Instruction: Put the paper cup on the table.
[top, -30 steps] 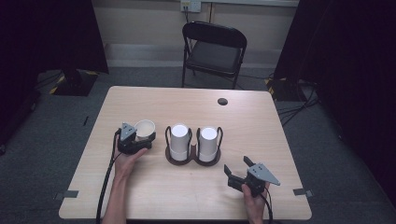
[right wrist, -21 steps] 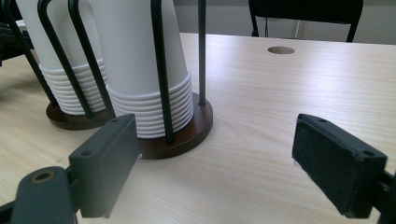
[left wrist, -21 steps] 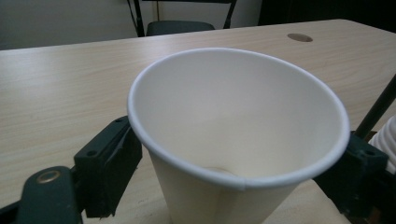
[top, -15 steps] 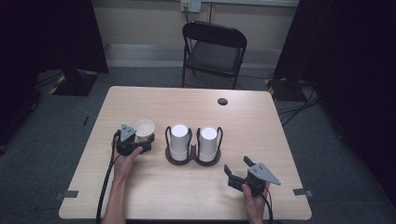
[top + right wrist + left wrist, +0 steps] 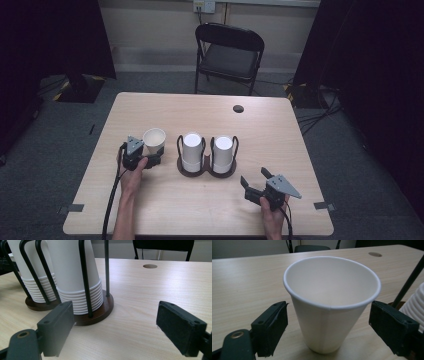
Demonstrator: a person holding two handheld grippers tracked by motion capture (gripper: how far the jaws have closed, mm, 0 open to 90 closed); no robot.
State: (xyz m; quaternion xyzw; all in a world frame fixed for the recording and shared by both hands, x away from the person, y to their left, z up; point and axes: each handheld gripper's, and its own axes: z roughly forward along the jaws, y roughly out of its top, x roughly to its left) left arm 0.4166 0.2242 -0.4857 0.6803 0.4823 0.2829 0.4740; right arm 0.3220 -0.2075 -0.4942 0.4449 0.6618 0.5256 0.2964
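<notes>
A single white paper cup (image 5: 154, 139) (image 5: 329, 302) stands upright and empty on the table, left of the holder. My left gripper (image 5: 151, 152) (image 5: 328, 315) is open around it. Its jaws have just been opening, and a gap shows between each pad and the cup wall. Two stacks of upside-down white cups (image 5: 192, 150) (image 5: 72, 277) sit in a dark wire holder (image 5: 205, 172) (image 5: 100, 312) with a brown base at mid table. My right gripper (image 5: 254, 178) (image 5: 115, 315) is open near the front right, with bare table between its jaws, pointing toward the holder.
A round hole (image 5: 238, 108) (image 5: 150, 266) lies in the wooden table (image 5: 280, 140) toward its far side. Beyond the far edge stands a black folding chair (image 5: 227, 55). Cables trail from both grippers off the front edge.
The left gripper has shifted slightly to the left, toward the person. The cup, the holder and the right gripper have stayed put.
</notes>
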